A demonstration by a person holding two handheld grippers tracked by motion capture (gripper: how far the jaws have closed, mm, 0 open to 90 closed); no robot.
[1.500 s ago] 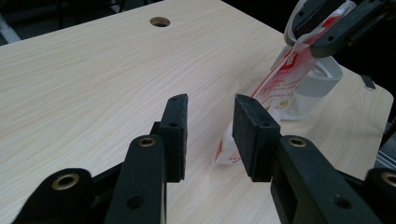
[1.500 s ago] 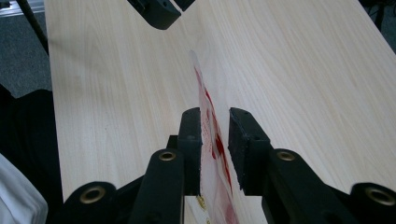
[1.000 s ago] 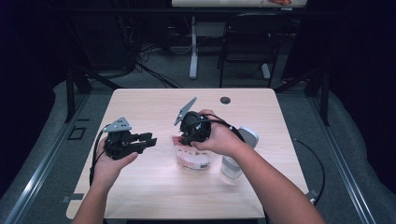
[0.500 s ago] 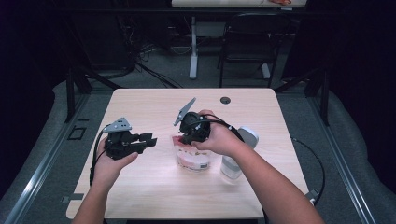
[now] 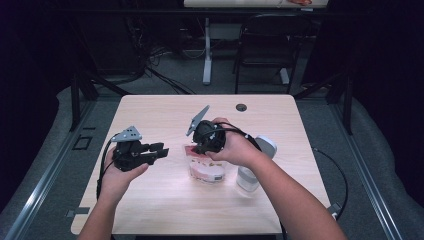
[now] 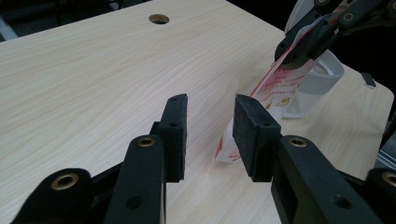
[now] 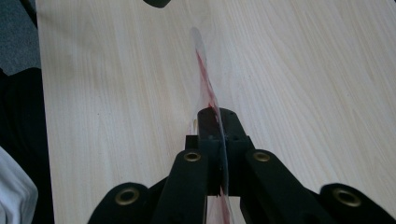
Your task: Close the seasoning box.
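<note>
Pinching top edge of red-and-white plastic pouch point(image 7: 204, 79), right gripper point(image 5: 206, 142) has just closed, frame centre. Left gripper point(image 6: 208, 135) parted, empty, lower centre, near pouch. White container point(image 5: 250, 175) beside. Risk: thin film slipping or tearing if pulled sideways.

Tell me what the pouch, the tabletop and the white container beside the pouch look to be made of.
Pouch: thin glossy plastic film, probably; clear edge, red print, bends where pinched.
Tabletop: light wood or wood-look laminate; matte, with visible grain lines.
White container: likely smooth moulded plastic; slightly translucent wall with a thick rim.
</note>
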